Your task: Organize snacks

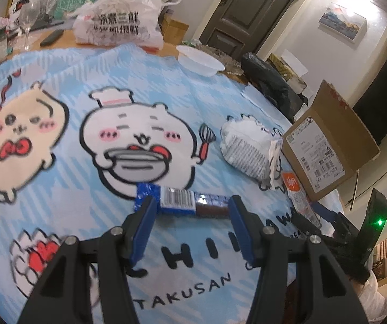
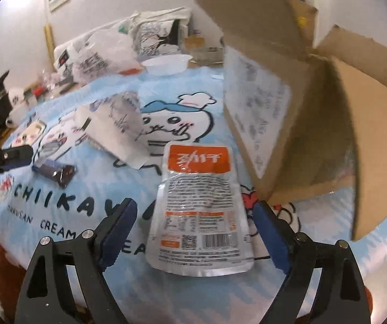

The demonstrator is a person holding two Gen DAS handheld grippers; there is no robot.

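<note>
A blue and brown snack bar (image 1: 185, 202) lies crosswise on the blue cartoon cloth (image 1: 215, 100), right at the tips of my left gripper (image 1: 192, 201). The fingers stand apart, and the bar's left end runs past the left finger. My right gripper (image 2: 193, 213) is open wide, and a silver pouch with an orange label (image 2: 199, 205) lies flat between its fingers, clear of both pads. In the right wrist view the bar (image 2: 55, 172) sits at far left, by the left gripper (image 2: 30, 156). An open cardboard box (image 2: 288, 124) stands just right of the pouch.
A white and silver packet (image 1: 247, 148) lies between bar and box (image 1: 325, 148). Beyond the cloth are a white plastic bowl (image 1: 201, 59), printed plastic bags (image 1: 118, 24), a wine glass (image 1: 27, 19) and a black bag (image 1: 269, 78). The box flaps (image 2: 369, 86) hang over the right side.
</note>
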